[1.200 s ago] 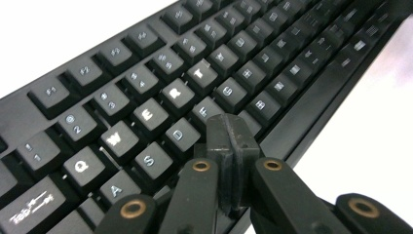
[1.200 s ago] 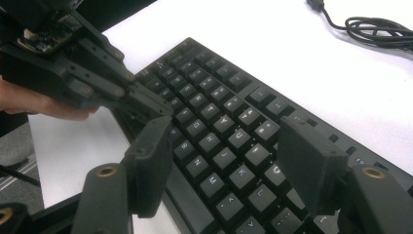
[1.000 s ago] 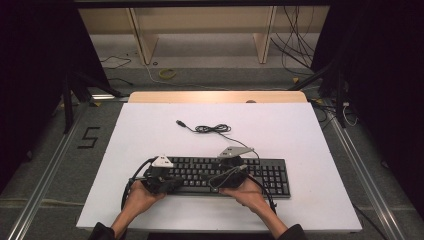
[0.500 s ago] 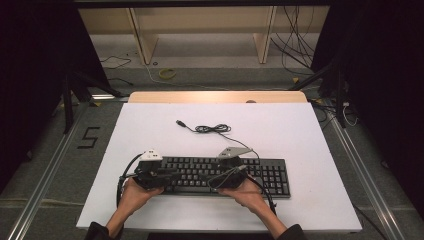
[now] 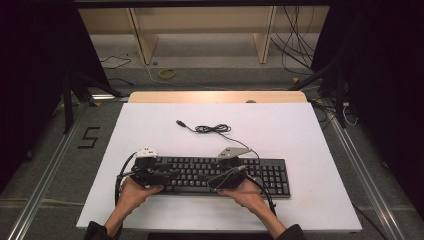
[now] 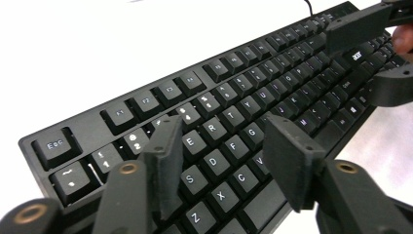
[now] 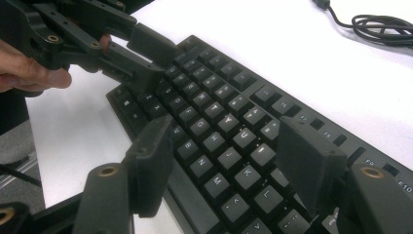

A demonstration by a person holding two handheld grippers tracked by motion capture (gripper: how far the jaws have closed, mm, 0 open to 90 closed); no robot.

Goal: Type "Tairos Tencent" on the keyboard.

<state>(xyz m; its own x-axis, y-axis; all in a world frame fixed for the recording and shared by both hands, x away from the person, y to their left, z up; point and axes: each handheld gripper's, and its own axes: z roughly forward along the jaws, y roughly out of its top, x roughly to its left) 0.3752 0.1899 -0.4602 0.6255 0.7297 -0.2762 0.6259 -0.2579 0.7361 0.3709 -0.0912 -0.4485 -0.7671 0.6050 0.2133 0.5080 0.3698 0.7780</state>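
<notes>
Left gripper (image 5: 161, 176) sits over the left end of the black keyboard (image 5: 260, 172), and its jaws have just been opening: in the earlier high views the gripper is more to the right and looks closed down on the keys, now it sits a bit further left with the jaws spread. In the left gripper view the two black fingers (image 6: 165, 161) stand apart above the letter keys around E, D, F, with nothing between them and no key pinched. Reads as a press or poke on the keys just finished and the left hand backing off, so the keyboard work is likely in a reset between touches. Right gripper (image 5: 229, 172) holds its place near the keyboard's middle, jaws spread wide above the keys around J, K, L, gripping nothing. The keyboard lies flat on the white table (image 5: 300, 130), near edge, close to the person, running left to right; its cable (image 5: 212, 128) lies coiled on the table farther off, plug end loose. No containers on the table; nothing holds anything. Both hands (image 5: 131, 192) grip the gripper handles from the near side.
</notes>
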